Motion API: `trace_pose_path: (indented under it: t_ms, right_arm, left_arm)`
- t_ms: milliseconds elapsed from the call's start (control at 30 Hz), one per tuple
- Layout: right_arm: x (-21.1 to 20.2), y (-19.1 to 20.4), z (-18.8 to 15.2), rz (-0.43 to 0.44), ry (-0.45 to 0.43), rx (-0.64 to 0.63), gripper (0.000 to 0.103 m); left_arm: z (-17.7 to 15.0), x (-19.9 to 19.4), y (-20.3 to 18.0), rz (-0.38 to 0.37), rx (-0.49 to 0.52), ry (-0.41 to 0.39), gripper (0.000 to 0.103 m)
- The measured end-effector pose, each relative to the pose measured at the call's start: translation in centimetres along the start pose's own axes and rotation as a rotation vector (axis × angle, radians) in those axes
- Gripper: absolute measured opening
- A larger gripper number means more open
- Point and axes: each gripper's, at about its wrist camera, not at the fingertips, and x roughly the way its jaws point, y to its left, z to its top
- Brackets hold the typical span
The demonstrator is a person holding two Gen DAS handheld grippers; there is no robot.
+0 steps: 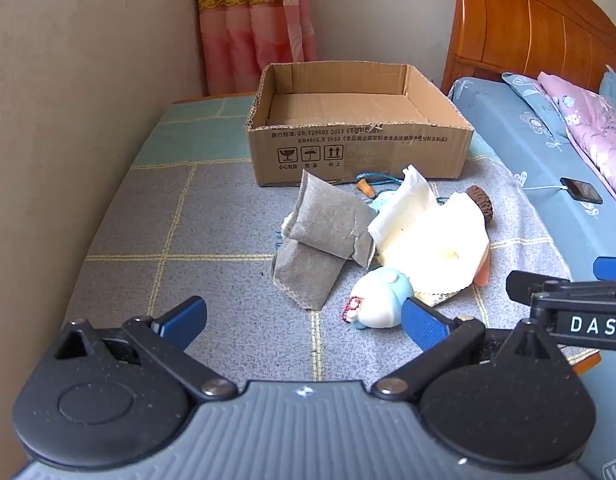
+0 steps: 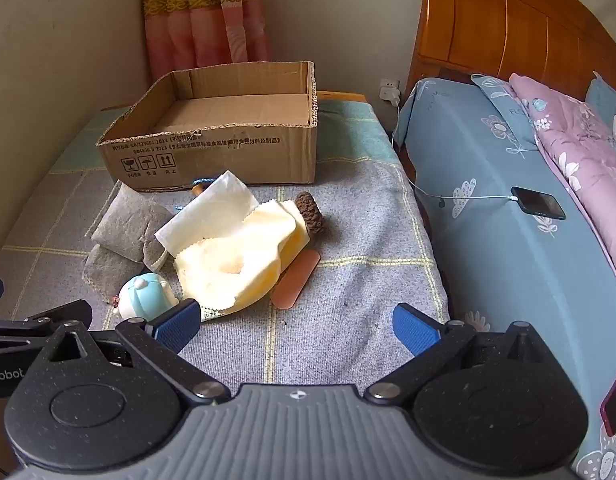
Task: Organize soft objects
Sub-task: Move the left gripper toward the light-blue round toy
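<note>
A heap of soft things lies on the grey checked cloth: two grey pouches (image 1: 328, 220) (image 2: 125, 224), a pale yellow cloth (image 1: 432, 244) (image 2: 231, 256) with white paper on it, a small blue-and-white plush toy (image 1: 382, 298) (image 2: 145, 294), a brown knitted piece (image 1: 482, 202) (image 2: 311, 206) and an orange flat strip (image 2: 295, 282). An open empty cardboard box (image 1: 360, 148) (image 2: 211, 152) stands behind the heap. My left gripper (image 1: 303, 320) is open, its right pad beside the plush toy. My right gripper (image 2: 295, 326) is open and empty in front of the heap.
A wall runs along the left side. A bed with a blue sheet (image 2: 488, 184) lies to the right, with a phone on a charging cable (image 2: 538, 203) (image 1: 581, 190), a pink quilt (image 2: 580, 144) and a wooden headboard (image 2: 508, 28). A pink curtain (image 1: 255, 20) hangs behind the box.
</note>
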Motion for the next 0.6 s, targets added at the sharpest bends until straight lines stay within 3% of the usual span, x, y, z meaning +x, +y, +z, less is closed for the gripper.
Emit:
trace_pose_path:
  t_ms: [600]
  right_arm:
    - [-0.29,-0.14,0.03,-0.004,-0.011,0.001,0.103]
  left_arm:
    - [0.06,-0.15,0.13,-0.019,-0.01,-0.015,0.102]
